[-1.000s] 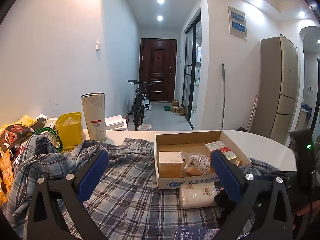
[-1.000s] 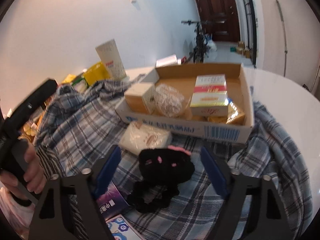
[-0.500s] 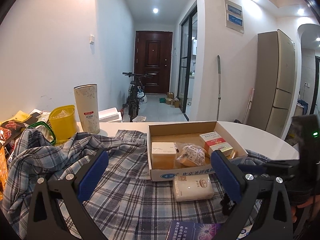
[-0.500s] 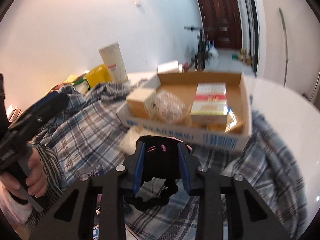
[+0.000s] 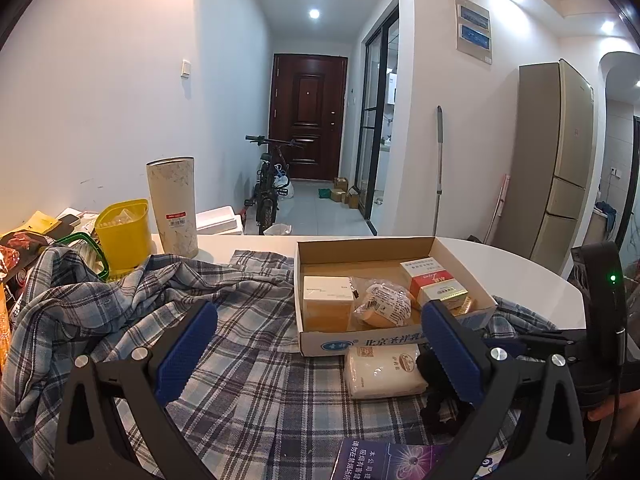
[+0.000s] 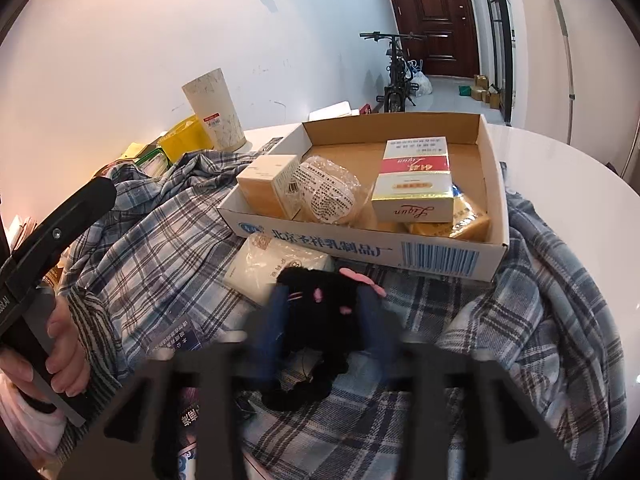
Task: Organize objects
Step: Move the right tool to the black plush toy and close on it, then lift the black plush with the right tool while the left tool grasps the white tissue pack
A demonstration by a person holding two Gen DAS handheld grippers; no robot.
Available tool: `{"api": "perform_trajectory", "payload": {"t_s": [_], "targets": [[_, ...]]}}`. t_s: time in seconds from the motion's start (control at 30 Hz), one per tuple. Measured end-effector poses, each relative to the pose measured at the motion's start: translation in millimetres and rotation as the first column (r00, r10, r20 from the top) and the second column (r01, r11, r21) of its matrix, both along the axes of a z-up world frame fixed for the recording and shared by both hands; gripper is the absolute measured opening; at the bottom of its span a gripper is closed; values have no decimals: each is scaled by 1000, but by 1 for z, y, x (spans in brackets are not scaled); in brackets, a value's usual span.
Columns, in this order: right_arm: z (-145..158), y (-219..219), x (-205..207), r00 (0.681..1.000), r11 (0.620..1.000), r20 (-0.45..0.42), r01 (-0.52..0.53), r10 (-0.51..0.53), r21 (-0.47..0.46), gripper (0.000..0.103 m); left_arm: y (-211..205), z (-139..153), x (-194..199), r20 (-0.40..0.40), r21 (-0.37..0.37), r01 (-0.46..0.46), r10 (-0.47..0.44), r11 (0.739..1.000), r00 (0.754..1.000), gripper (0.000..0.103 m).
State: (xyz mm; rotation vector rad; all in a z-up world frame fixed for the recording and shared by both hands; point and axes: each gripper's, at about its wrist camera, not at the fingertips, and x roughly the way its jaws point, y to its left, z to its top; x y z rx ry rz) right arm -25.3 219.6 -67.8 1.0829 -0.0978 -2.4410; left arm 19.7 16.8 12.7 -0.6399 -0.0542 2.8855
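Right gripper (image 6: 322, 300): jaws have just been opening and the frame is motion-blurred. They're spread now, with the black fuzzy thing (image 6: 316, 320) between the blue fingers (image 6: 272, 320). Can't tell whether the pads touch its fuzz.

The fuzzy thing has pink bits on top and a looped black tail trailing toward me. It lies on the plaid shirt (image 6: 160, 248), just in front of the cardboard box (image 6: 360, 240) and outside it. Its far left edge overlaps the white tissue pack (image 6: 264, 268), which lies against the box's front wall.

Inside the box, left to right:
- tan carton (image 6: 264, 190)
- clear-wrapped round packet (image 6: 328, 192)
- red-and-white carton (image 6: 414, 184), lying on top of the yellow packets (image 6: 468, 220)

The back half of the box floor is bare cardboard.

Left gripper (image 5: 316, 312): jaws spread wide, nothing between the pads. It hangs over the shirt, pointing at the box's near left corner. In the right wrist view, the left hand (image 6: 60, 356) is wrapped around its handle.

The shirt is rumpled and covers most of the near side of the white table (image 6: 560, 168), and the box sits partly on it. A purple booklet (image 5: 384, 460) lies at the near edge, beside the fuzzy thing.

Far left, by the wall, a tall speckled cup (image 5: 172, 206) stands upright. Just beside it is a yellow tub (image 5: 122, 236), with snack bags piled further left.
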Motion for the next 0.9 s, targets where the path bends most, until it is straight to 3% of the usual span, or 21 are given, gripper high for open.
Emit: {"api": "perform_trajectory", "payload": {"t_s": [0.13, 0.4, 0.57, 0.73, 0.9], "targets": [[0, -2, 2, 1000, 1000, -6, -11, 11, -5, 71, 1, -1, -1, 6, 1, 3, -3, 1000, 1000, 103], [-19, -1, -12, 996, 1000, 90, -8, 10, -24, 70, 2, -3, -2, 20, 5, 11, -11, 1000, 1000, 103], [-20, -3, -11, 996, 1000, 88, -9, 9, -3, 47, 2, -2, -1, 17, 7, 11, -11, 1000, 1000, 103], [-16, -2, -8, 998, 1000, 67, 3, -4, 19, 38, 3, -2, -1, 16, -1, 10, -10, 1000, 1000, 103], [0, 3, 0, 1000, 1000, -17, 16, -17, -14, 36, 4, -2, 0, 14, -3, 14, -14, 1000, 1000, 103]]}}
